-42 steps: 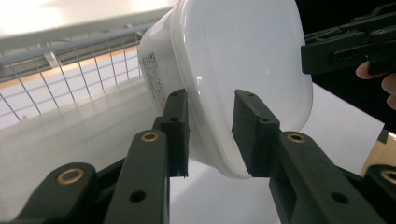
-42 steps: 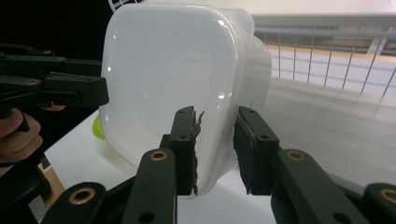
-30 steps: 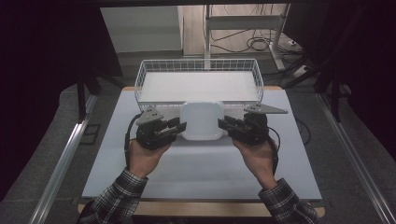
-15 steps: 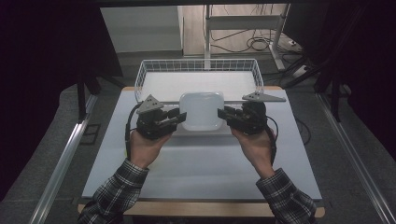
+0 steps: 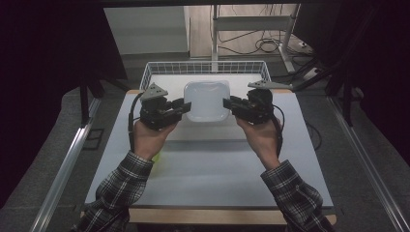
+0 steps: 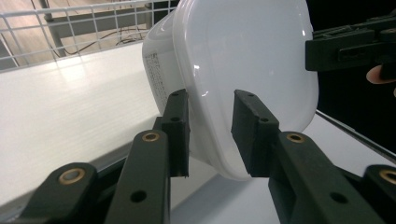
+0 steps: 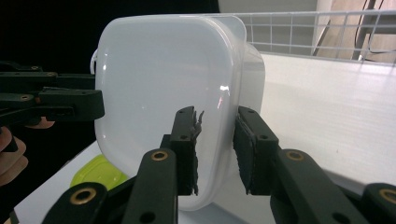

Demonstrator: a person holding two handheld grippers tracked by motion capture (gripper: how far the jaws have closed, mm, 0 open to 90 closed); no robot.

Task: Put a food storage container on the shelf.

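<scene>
White counter (image 5: pixel 212 169) sitting in dark room; left gripper (image 5: pixel 181 107), right gripper (image 5: pixel 227 103) pinching white container (image 5: pixel 207 100) between them, above wire basket (image 5: pixel 159 70).

High view looks forward and down over the bench (image 5: pixel 212 169). Each gripper view rides close behind its jaws. All three share the white container (image 5: pixel 207 100) (image 6: pixel 243 60) (image 7: pixel 163 79).
</scene>
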